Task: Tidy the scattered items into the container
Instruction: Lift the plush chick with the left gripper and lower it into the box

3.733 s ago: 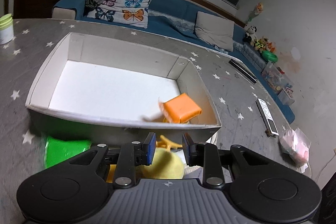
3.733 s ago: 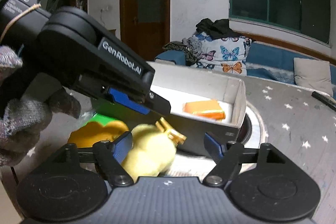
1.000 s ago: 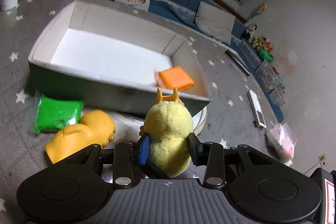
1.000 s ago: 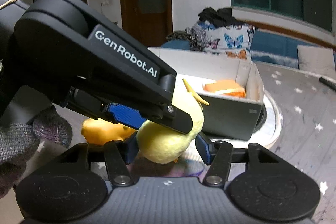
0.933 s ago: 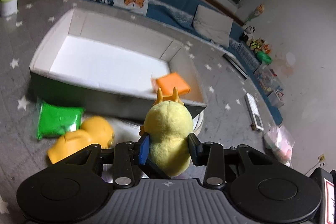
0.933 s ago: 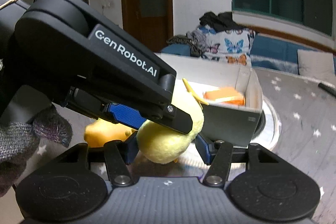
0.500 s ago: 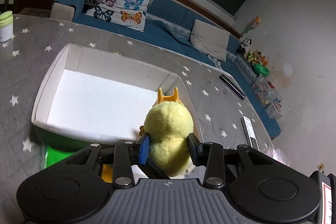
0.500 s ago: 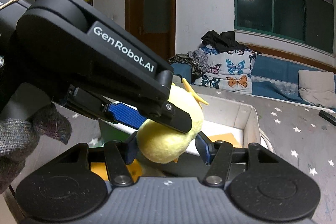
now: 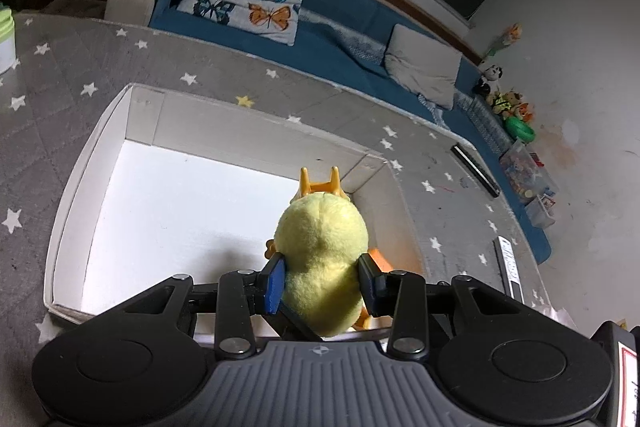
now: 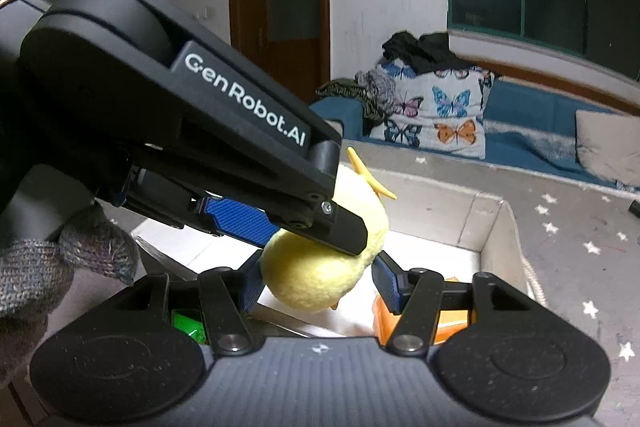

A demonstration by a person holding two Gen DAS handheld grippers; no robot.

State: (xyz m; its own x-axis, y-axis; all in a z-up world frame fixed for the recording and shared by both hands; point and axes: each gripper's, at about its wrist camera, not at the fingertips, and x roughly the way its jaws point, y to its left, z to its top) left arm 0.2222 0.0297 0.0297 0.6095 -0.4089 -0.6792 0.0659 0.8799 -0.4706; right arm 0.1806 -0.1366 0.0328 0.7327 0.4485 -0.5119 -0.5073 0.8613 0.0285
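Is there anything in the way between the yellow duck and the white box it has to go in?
Nothing I can see. Both grippers, left and right, hold the duck above the open box. The white floor below looks bare. Only an orange block lies in the right corner.

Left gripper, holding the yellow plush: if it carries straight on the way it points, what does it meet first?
Probably the white floor of the box. The left gripper points down into it with the yellow plush leading, so the plush would touch first. Depth is unclear.
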